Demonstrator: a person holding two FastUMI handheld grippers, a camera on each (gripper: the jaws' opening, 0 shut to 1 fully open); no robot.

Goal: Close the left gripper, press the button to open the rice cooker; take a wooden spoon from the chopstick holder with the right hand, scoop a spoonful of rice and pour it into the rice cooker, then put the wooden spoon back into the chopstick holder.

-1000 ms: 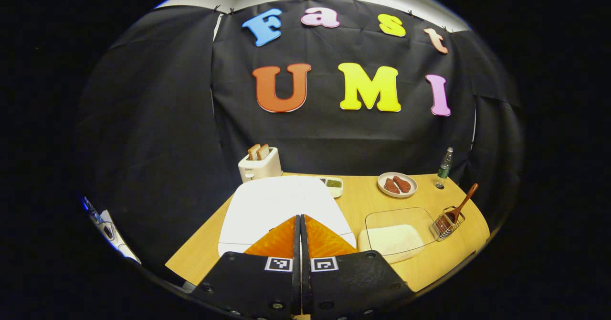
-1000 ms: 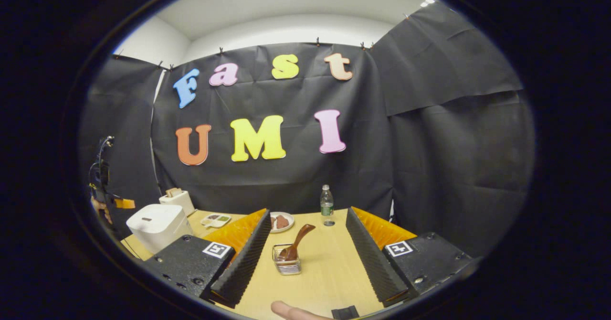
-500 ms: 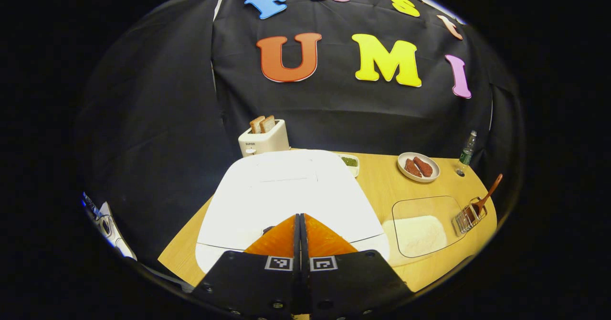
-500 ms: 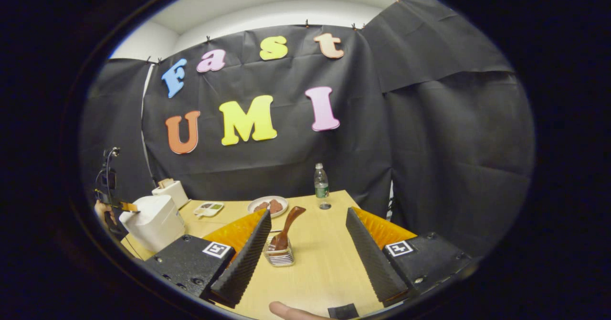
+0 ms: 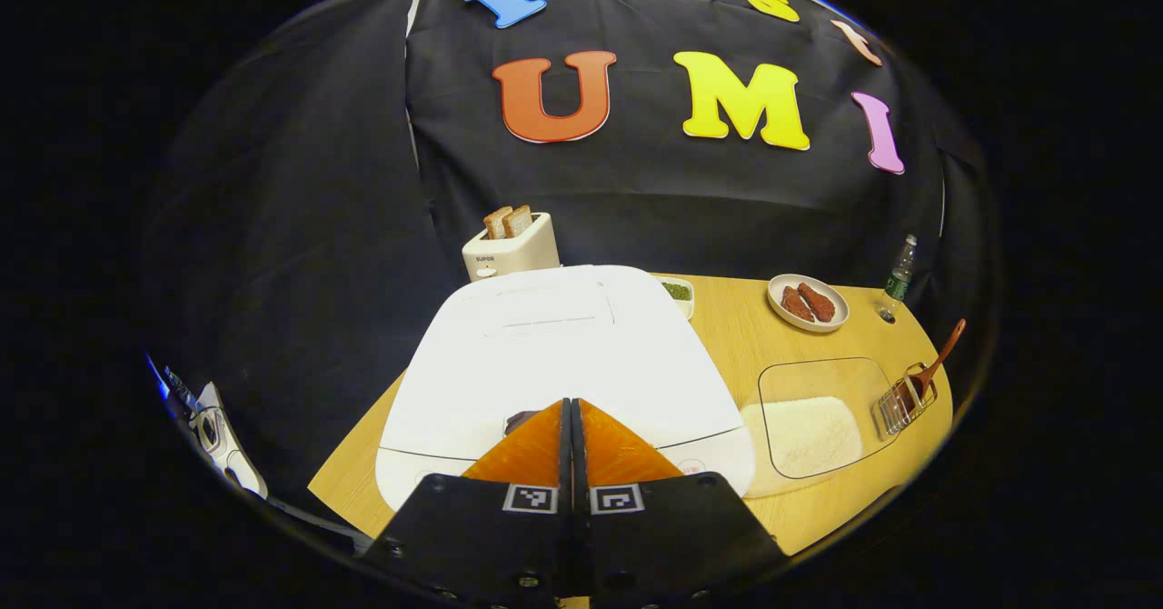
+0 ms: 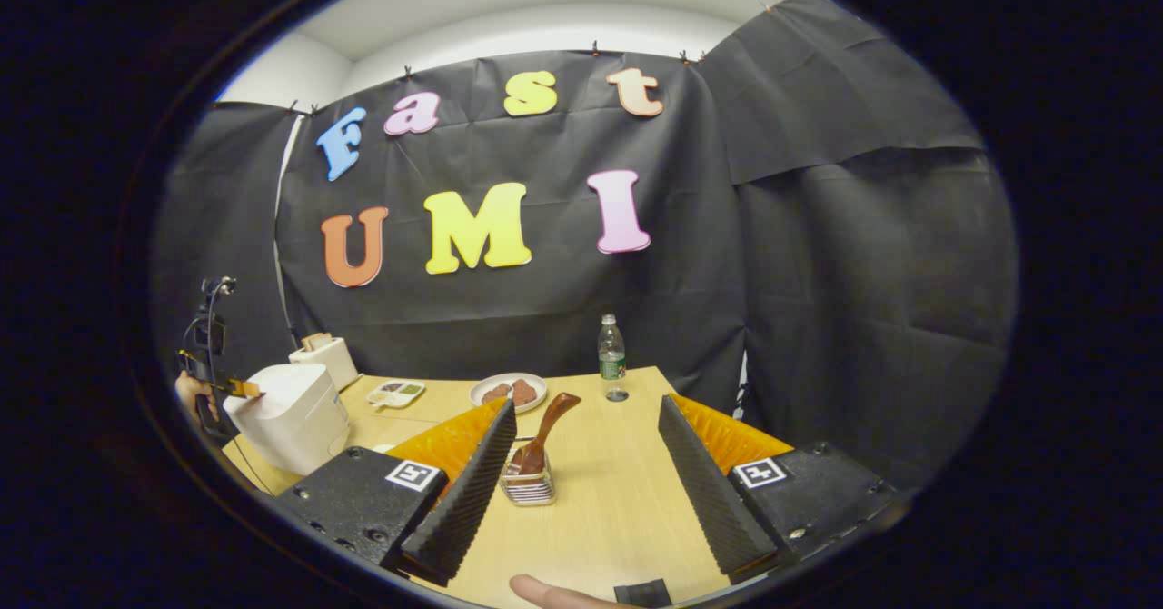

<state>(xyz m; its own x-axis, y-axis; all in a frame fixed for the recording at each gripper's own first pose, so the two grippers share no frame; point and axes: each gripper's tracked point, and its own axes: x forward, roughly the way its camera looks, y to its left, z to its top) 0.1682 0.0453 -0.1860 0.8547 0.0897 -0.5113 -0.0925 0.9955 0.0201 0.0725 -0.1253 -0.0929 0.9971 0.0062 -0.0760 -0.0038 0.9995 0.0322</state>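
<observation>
In the left gripper view, the left claw (image 5: pixel 571 409) was clenched, fingers pressed flat together, its tips over the front edge of the white rice cooker (image 5: pixel 554 354), whose lid lay down. The button (image 5: pixel 520 421) beneath the tips was mostly hidden (just a dark patch beside the left finger). To the claw's right sat a clear container of rice (image 5: pixel 809 418), then the chopstick holder (image 5: pixel 895 406) near the bench (image 5: pixel 727 345) edge. In the right gripper view, the right claw (image 6: pixel 586 423) stood released, fingers wide apart. Ahead, close to its left finger, the wooden spoon (image 6: pixel 543 434) stood bowl-down in the holder, handle leaning up to the right.
</observation>
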